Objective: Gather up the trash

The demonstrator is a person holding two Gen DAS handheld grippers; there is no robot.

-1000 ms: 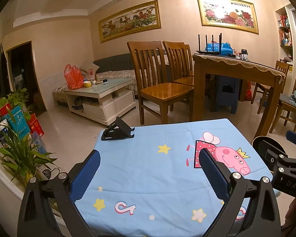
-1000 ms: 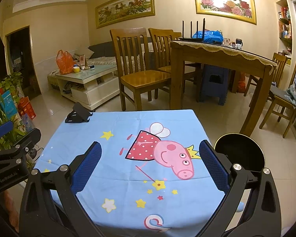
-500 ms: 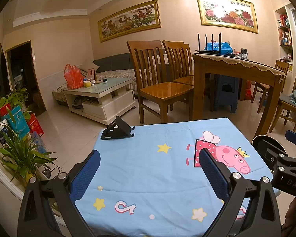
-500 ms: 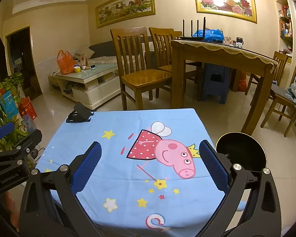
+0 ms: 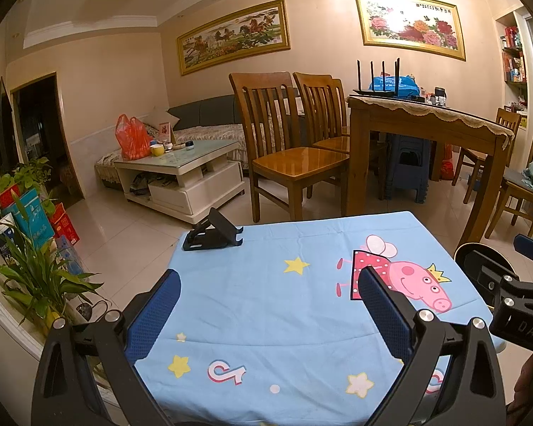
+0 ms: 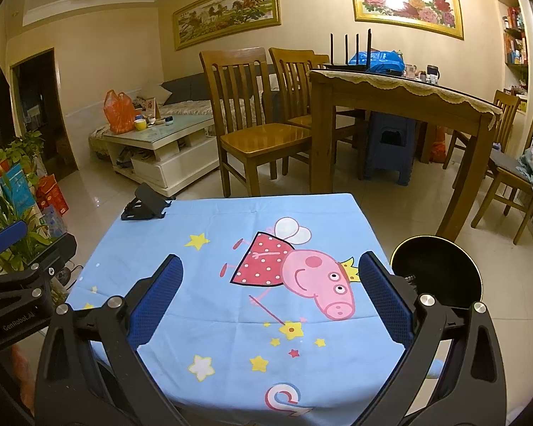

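Observation:
A small table under a light blue cartoon-pig cloth [image 5: 266,305] fills the foreground, also in the right wrist view [image 6: 231,284]. No loose trash shows on it. A black round bin [image 6: 440,273] stands on the floor by the table's right edge; its rim shows in the left wrist view [image 5: 479,252]. My left gripper [image 5: 268,309] is open and empty above the cloth's near left part. My right gripper [image 6: 270,298] is open and empty above the near right part. Each gripper shows at the edge of the other's view.
A black folding phone stand [image 5: 213,230] sits at the table's far left corner. Beyond are wooden chairs [image 5: 287,149], a dining table [image 5: 426,120], a white coffee table [image 5: 181,170] with an orange bag [image 5: 131,138], and potted plants [image 5: 35,269] at the left.
Both views have shifted very slightly; the grippers stay open and hold nothing. Nothing on the table moved.

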